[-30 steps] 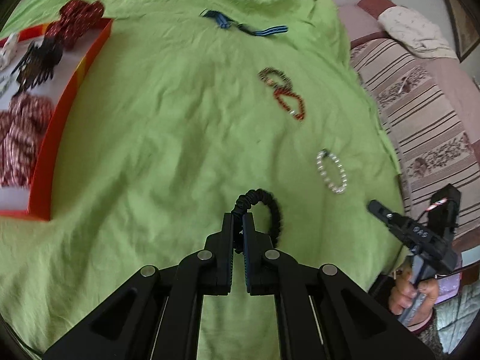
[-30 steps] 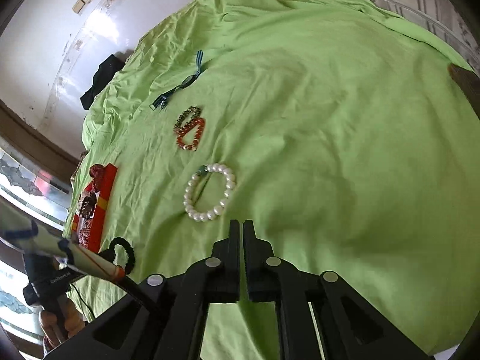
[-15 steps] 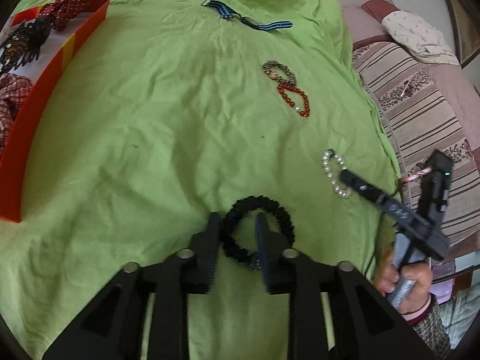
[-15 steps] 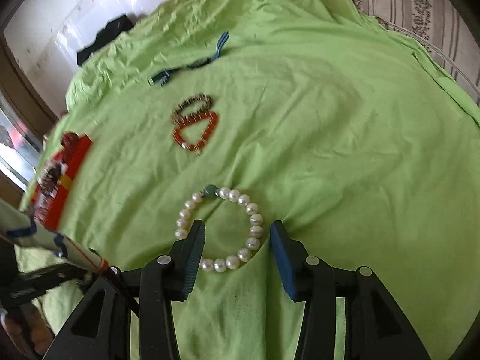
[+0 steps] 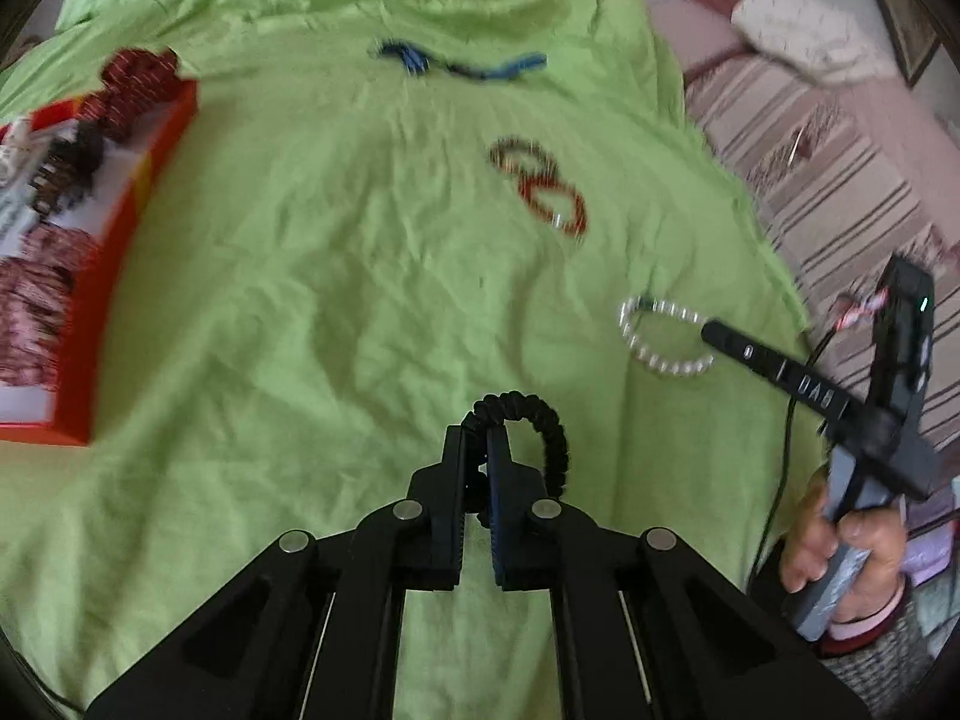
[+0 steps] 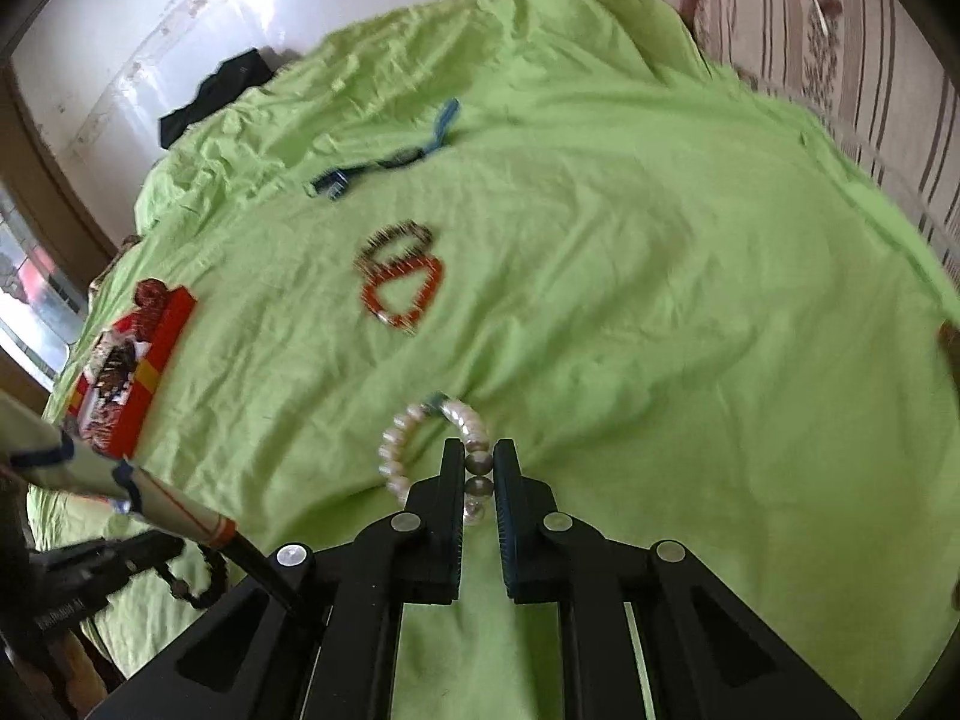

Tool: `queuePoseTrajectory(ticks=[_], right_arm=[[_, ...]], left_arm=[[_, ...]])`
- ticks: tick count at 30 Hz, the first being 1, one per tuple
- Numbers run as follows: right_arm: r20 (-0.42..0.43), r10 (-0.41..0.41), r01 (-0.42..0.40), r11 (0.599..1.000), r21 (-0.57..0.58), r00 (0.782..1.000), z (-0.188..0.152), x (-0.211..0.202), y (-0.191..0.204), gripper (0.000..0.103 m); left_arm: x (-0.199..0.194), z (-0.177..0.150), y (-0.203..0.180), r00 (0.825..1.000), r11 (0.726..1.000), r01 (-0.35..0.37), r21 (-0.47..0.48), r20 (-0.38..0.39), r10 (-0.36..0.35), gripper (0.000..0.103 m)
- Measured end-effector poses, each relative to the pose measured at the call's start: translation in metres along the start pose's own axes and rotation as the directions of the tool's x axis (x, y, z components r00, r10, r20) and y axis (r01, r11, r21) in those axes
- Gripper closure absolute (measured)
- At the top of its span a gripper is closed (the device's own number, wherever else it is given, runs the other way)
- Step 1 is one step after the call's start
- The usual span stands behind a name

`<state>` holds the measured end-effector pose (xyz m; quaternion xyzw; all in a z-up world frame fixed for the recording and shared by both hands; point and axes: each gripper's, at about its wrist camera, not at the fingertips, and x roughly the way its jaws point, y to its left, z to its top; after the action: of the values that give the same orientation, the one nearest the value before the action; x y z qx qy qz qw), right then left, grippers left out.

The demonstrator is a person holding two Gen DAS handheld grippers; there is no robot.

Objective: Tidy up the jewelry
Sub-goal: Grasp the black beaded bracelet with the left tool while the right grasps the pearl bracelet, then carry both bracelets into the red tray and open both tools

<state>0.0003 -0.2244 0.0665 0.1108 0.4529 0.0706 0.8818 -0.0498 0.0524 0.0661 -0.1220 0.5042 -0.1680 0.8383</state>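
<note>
My left gripper is shut on a black braided bracelet, which loops out to the right of its fingertips over the green cloth. My right gripper is shut on a white pearl bracelet, with beads pinched between the pads; it also shows in the left wrist view. A red bead bracelet and a brown bead bracelet lie touching mid-cloth. A blue strap lies farther back. An orange tray at the left holds several hair ties and clips.
The green cloth covers the bed and is wrinkled. A striped sofa with a white cushion stands to the right. A dark garment lies at the far edge by the wall.
Both grippers have closed: the left one on the black bracelet, the right one on the pearl bracelet. Half a second ago both were open around them.
</note>
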Motion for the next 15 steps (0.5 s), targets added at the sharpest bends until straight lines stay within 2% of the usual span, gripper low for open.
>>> queuePoseTrajectory(ticks=[4,7,11,15], right_arm=[[0.049,0.015,-0.014,0.999,-0.035,0.999,0.009,-0.025,0.02,0.093],[0.072,0.025,-0.021,0.998,-0.059,0.997,0.014,-0.038,0.036,0.093],[0.087,0.05,-0.041,0.994,-0.098,0.995,0.018,-0.049,0.064,0.093],[0.087,0.088,-0.074,0.985,-0.154,0.992,0.022,-0.052,0.101,0.093]], left_arm=[[-0.052,0.012,0.015,0.995,0.999,0.021,-0.029,0.099,-0.018,0.097],[-0.086,0.017,0.033,0.987,0.999,0.015,-0.051,0.162,-0.007,0.097],[-0.125,0.022,0.074,0.97,0.993,-0.058,-0.105,0.228,0.081,0.097],[-0.142,0.02,0.129,0.954,0.963,-0.118,-0.243,0.242,0.178,0.097]])
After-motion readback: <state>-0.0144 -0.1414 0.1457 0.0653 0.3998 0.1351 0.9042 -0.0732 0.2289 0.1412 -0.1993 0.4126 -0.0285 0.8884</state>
